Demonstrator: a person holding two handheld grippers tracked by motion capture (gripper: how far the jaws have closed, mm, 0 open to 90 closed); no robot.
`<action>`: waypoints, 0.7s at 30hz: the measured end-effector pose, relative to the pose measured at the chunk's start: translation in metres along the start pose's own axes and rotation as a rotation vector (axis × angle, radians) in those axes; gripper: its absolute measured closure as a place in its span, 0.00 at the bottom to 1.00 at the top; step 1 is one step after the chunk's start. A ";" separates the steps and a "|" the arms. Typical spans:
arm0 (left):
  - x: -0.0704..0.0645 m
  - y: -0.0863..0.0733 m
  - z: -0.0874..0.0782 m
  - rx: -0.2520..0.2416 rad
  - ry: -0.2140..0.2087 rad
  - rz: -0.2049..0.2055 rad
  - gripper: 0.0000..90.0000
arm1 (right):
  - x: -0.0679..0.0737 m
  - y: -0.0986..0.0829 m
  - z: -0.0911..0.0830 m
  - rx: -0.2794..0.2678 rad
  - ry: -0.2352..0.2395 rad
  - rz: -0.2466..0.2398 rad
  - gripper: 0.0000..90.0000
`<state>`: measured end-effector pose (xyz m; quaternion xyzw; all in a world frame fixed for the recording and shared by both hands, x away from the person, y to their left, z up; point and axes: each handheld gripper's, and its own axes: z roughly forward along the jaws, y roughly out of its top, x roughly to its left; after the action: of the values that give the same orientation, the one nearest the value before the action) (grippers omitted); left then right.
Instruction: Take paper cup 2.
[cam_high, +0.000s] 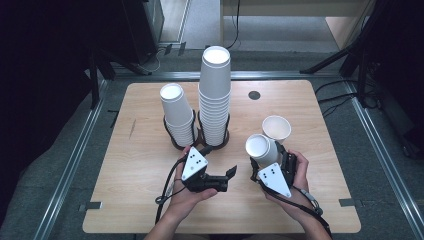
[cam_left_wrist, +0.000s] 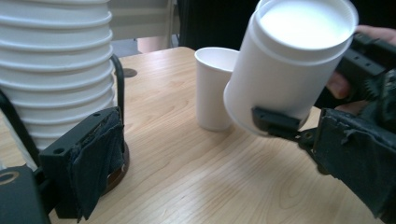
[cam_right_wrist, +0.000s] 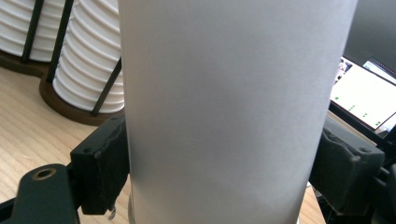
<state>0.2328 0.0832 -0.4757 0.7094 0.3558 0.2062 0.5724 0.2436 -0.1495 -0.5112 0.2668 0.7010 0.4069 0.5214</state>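
Gripping the white cup (cam_high: 261, 149) mid-frame, the right tool (cam_high: 278, 169) should lower slowly; the left tool (cam_high: 226, 177) is open.

white cup (cam_right_wrist: 233, 107) clamped between jaws (stacks (cam_right_wrist: 88, 60) behind)

Even overhead light, dark surroundings

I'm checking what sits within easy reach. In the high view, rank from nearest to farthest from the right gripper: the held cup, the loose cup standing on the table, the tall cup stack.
1. Held cup, between the right gripper's fingers.
2. Loose cup, just beyond.
3. Tall cup stack, at table centre.
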 end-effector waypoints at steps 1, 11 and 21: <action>0.000 0.000 0.000 0.000 0.000 0.000 0.03 | 0.001 0.000 0.000 -0.001 -0.001 -0.008 0.18; 0.001 -0.001 -0.001 0.015 -0.037 -0.011 0.03 | 0.009 0.001 0.004 -0.031 -0.017 -0.103 0.18; 0.000 0.000 -0.002 0.023 -0.092 -0.025 0.03 | 0.016 0.002 0.002 -0.079 -0.008 -0.195 0.18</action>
<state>0.2318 0.0841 -0.4749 0.7202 0.3405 0.1620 0.5824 0.2398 -0.1350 -0.5183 0.1781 0.7049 0.3807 0.5713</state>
